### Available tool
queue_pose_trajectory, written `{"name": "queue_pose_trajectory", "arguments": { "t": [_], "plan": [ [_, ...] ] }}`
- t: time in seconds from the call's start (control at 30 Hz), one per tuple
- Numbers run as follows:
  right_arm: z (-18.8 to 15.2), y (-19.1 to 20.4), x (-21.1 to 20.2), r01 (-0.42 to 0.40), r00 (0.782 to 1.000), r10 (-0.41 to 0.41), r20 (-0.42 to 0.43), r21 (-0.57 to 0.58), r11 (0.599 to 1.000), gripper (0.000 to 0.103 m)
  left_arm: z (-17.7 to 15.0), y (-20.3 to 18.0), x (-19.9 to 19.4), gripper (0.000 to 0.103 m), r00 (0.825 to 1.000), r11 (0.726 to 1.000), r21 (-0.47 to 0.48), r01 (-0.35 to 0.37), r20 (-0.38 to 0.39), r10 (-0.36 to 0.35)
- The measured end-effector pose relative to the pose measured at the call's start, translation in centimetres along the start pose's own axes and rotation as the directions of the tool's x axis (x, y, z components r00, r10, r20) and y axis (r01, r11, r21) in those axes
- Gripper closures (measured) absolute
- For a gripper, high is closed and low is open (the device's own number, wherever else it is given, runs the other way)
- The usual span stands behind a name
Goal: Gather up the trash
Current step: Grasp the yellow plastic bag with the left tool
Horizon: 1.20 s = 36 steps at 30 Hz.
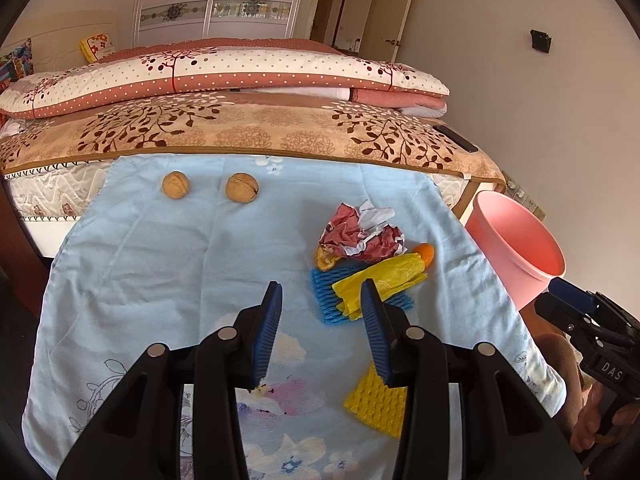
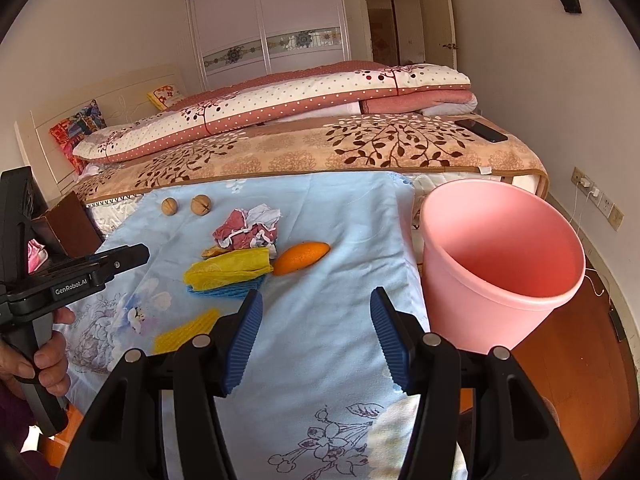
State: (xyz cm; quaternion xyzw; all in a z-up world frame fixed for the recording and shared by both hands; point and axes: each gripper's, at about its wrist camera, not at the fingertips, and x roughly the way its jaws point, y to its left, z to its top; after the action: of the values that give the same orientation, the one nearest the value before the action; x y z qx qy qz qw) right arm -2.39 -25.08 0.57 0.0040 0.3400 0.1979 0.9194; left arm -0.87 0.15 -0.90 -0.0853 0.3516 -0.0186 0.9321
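Bedroom, desk [image 1: 168, 280] under a blue flowered cloth at the foot of a bed [image 1: 256, 128]; collection not begun, as far as the pink bin [image 2: 500, 268] shows.

Bin interior looks bare where visible; it stands just right of the right tool [image 2: 316, 320]. Both tools gape with nothing between the jaws; the left tool [image 1: 322, 312] hovers over the cloth. Count ahead of the tools: crumpled paper wad [image 1: 362, 232] ×1, yellow plastic bag [image 1: 380, 280] ×1, blue foam net [image 1: 324, 292] ×1 beneath it, orange peel [image 2: 301, 258] ×1, yellow foam net [image 1: 378, 404] ×1 nearest the left tool, walnuts [image 1: 175, 185] ×2 farthest away. All seven pieces remain outside the bin.
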Motion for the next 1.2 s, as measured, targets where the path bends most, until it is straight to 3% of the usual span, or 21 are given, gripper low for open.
{"name": "queue_pose_trajectory", "arguments": {
  "t": [0.27, 0.43, 0.63, 0.83, 0.87, 0.97, 1.2],
  "plan": [
    [-0.2, 1.0, 1.0, -0.01, 0.999, 0.009, -0.031, -0.028, 1.0, 0.048, 0.2, -2.5, 2.9, 0.062, 0.993, 0.984, 0.152, 0.09, -0.095, -0.076],
    [-0.1, 0.7, 1.7, -0.004, 0.999, 0.004, -0.048, -0.012, 1.0, 0.048, 0.4, -4.5, 5.1, 0.062, 0.99, 0.956, 0.278, 0.099, -0.125, -0.066],
    [0.1, 0.2, 2.7, -0.006, 0.997, 0.007, -0.073, 0.019, 1.0, 0.048, 0.6, -5.0, 8.0, 0.062, 0.983, 0.934, 0.343, 0.104, -0.181, -0.043],
    [0.1, 0.0, 3.8, -0.005, 0.995, 0.009, -0.095, 0.034, 0.999, 0.048, 0.1, -4.7, 8.5, 0.062, 0.981, 0.923, 0.365, 0.123, -0.183, -0.058],
    [0.1, 0.0, 3.9, -0.005, 0.995, 0.009, -0.098, 0.035, 0.999, 0.048, 0.1, -4.6, 8.3, 0.073, 0.981, 0.922, 0.366, 0.131, -0.179, -0.068],
    [0.2, 0.2, 4.4, -0.01, 0.994, 0.013, -0.106, 0.037, 0.999, 0.048, -0.1, -4.5, 7.7, 0.084, 0.981, 0.92, 0.364, 0.148, -0.173, -0.09],
    [0.2, 1.2, 5.3, -0.03, 0.992, 0.033, -0.124, 0.022, 0.999, 0.048, -0.1, -3.2, 5.6, 0.091, 0.977, 0.934, 0.301, 0.192, -0.148, -0.153]
  ]
}}
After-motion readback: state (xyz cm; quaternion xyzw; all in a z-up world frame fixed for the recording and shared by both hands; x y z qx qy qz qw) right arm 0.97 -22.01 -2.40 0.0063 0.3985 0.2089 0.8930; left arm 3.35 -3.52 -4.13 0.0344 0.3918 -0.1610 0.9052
